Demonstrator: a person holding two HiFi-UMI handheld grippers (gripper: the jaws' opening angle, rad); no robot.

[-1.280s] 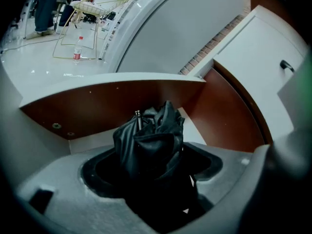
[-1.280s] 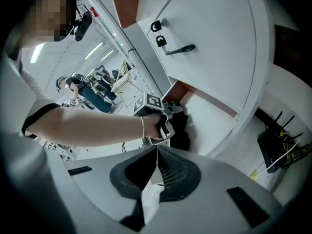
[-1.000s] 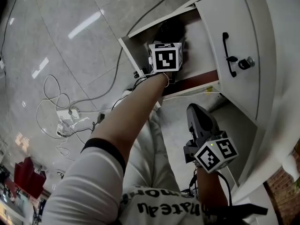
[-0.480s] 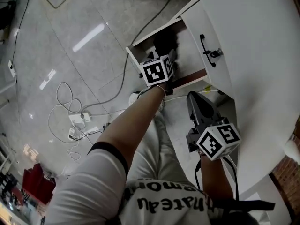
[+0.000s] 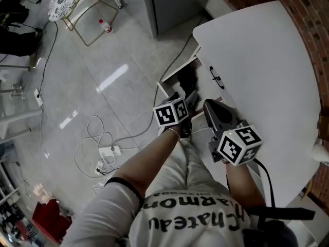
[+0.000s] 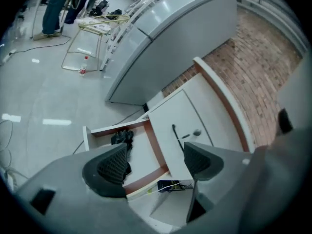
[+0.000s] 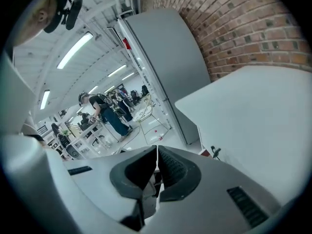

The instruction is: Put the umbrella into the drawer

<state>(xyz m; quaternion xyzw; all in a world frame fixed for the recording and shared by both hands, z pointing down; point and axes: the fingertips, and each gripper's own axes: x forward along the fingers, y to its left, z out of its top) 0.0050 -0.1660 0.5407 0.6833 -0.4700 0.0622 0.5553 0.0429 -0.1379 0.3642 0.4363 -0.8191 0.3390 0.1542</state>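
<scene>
Both jaw pairs are empty: the right gripper (image 7: 157,167) has them pressed together, the left gripper (image 6: 158,162) wide apart. Farther off, at 11 o'clock from the left gripper, the black umbrella (image 6: 122,138) lies inside the open drawer (image 6: 141,152).

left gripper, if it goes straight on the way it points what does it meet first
Most likely the white floor of the open drawer, near its front rail. The left gripper is open and empty. The black umbrella lies left of that line; depth is unclear.
</scene>
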